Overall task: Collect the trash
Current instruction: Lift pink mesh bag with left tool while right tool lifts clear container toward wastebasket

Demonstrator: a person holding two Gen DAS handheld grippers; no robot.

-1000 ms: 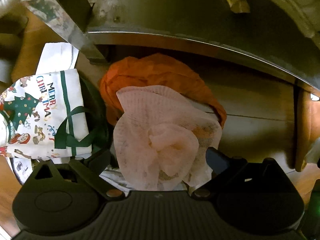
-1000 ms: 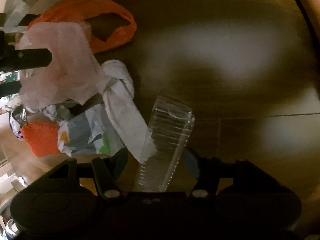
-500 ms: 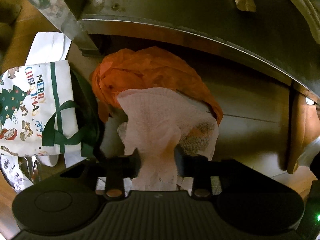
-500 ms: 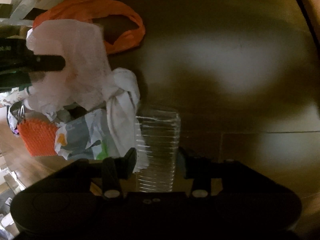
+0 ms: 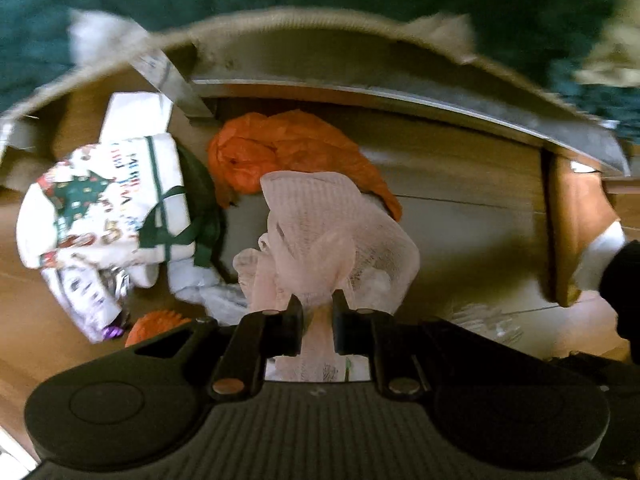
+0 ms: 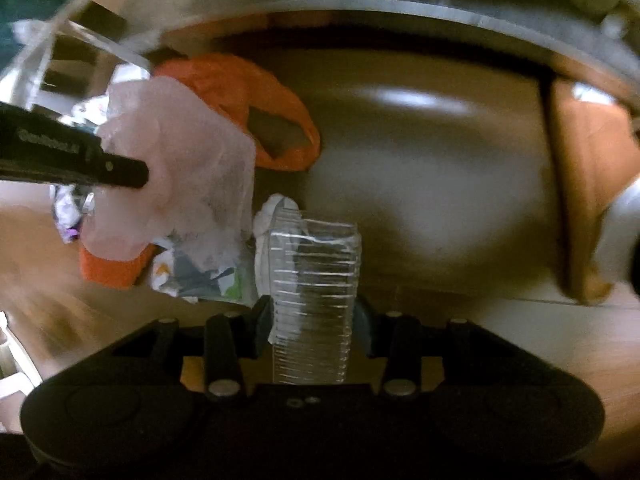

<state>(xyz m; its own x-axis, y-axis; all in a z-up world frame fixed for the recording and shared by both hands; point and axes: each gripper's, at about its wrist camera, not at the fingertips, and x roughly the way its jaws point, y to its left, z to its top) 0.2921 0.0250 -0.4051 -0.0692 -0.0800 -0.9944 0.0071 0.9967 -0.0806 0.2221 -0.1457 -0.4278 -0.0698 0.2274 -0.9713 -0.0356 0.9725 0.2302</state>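
Left wrist view: the crumpled pale pink mesh wrapper (image 5: pixel 336 232) sits at centre frame, its gathered neck running straight back between my left claw (image 5: pixel 317 322), whose jaws are closing and already pinch it. It fans out ahead of the fingertips, hanging clear of the wooden floor (image 5: pixel 472 184).

In the right wrist view, the ribbed clear plastic container (image 6: pixel 314 280) stands at lower centre, its long axis in line with my right claw (image 6: pixel 312 320), which is clamped on its sides.

Each hand is nearest to its own piece, so I judge the next move is to carry both, held lengthwise.

Left on the floor: a crumpled orange plastic bag (image 5: pixel 280 148) above centre, a white Christmas-print cloth with green ribbon (image 5: pixel 104 204) at left, and crumpled printed paper (image 6: pixel 200 276) beside the container.
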